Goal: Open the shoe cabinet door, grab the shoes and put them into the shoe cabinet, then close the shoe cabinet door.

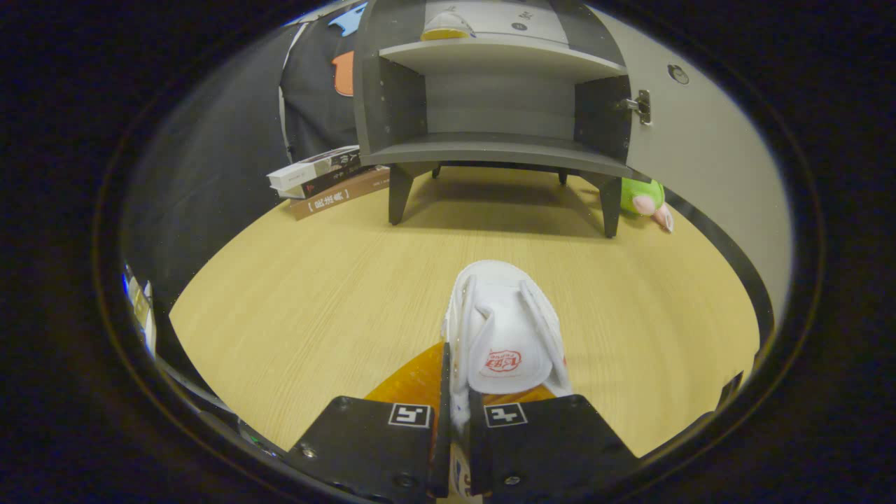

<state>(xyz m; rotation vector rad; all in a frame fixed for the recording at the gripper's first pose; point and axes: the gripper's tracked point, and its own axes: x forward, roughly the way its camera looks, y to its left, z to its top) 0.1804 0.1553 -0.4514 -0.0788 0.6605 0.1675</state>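
At lower centre the tongs (458, 427) point level toward the shoe cabinet (493, 91), clamped together on the side wall of 1 white shoe (504, 329) that juts ahead over the bench (315, 280). The cabinet's door (707, 140) is open at right; 1 shoe (446, 26) sits on its upper shelf. 3 books (329, 182) lie stacked at left, 1 green plush toy (644, 199) at right.

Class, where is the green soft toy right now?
The green soft toy lies on the wooden table beside the cabinet's right front leg, far beyond the gripper.
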